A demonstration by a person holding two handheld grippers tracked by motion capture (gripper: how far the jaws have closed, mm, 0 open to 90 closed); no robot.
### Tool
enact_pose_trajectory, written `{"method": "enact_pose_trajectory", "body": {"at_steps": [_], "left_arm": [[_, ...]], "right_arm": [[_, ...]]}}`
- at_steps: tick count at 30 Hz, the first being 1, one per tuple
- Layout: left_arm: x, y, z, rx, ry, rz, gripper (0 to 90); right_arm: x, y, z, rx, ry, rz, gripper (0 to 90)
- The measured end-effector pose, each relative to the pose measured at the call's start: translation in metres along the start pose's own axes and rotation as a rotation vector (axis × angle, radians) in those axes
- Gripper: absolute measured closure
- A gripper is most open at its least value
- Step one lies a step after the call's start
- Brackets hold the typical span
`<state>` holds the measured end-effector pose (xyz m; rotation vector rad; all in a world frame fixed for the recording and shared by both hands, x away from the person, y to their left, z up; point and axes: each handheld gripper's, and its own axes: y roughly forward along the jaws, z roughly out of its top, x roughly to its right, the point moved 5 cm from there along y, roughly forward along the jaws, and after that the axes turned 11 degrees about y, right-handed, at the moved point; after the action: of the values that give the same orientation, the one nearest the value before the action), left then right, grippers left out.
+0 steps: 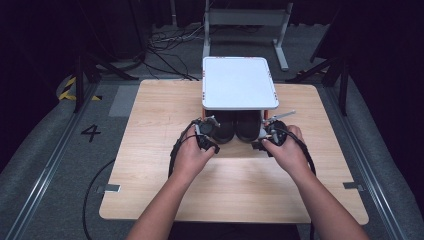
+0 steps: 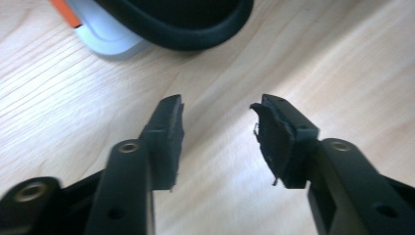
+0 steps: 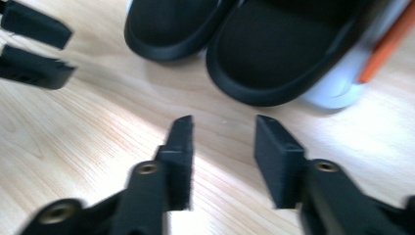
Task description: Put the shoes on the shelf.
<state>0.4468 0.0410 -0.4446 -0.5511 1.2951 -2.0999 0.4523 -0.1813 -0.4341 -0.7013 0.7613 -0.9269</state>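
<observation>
Black shoes (image 1: 235,127) under rack (image 1: 239,82), table (image 1: 150,150) front bare

high view overhead from the person's side, facing forward and down, both gripper views low, close up, sharing the shoes (image 3: 244,44) just past their jaws

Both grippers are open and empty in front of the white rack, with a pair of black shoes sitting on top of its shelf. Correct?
Not quite: the black shoes sit under the white rack, on the table, toes poking out, as the high view shows. The rest stands: left gripper and right gripper are open and empty.
</observation>
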Motion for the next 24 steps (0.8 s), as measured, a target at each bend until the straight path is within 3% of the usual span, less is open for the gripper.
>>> {"method": "enact_pose_trajectory", "body": {"at_steps": [4, 9, 13, 16, 18, 21, 23, 24], "left_arm": [[0.000, -0.020, -0.014, 0.020, 0.023, 0.022, 39.4], [-0.006, -0.043, -0.031, 0.041, 0.041, 0.044, 30.1], [-0.013, -0.060, -0.046, 0.045, 0.075, 0.051, 22.8], [-0.020, -0.069, -0.056, 0.091, 0.059, 0.049, 20.4], [-0.024, -0.072, -0.062, 0.092, 0.060, 0.042, 17.5], [-0.035, -0.077, -0.075, 0.102, 0.045, 0.043, 18.1], [-0.044, -0.080, -0.084, 0.116, 0.027, 0.069, 19.3], [-0.052, -0.082, -0.092, 0.099, 0.032, 0.102, 19.1]], "right_arm": [[0.013, -0.026, -0.002, 0.075, -0.038, 0.015, 44.4], [0.028, -0.053, -0.008, 0.130, -0.049, 0.034, 40.2], [0.046, -0.074, -0.016, 0.165, -0.022, 0.041, 38.5], [0.063, -0.087, -0.019, 0.191, -0.050, -0.001, 34.9], [0.066, -0.091, -0.020, 0.200, -0.049, -0.004, 34.4], [0.082, -0.098, -0.027, 0.208, -0.035, -0.019, 30.4], [0.093, -0.100, -0.031, 0.219, -0.055, -0.055, 28.4], [0.095, -0.100, -0.031, 0.224, -0.072, -0.066, 26.6]]}}
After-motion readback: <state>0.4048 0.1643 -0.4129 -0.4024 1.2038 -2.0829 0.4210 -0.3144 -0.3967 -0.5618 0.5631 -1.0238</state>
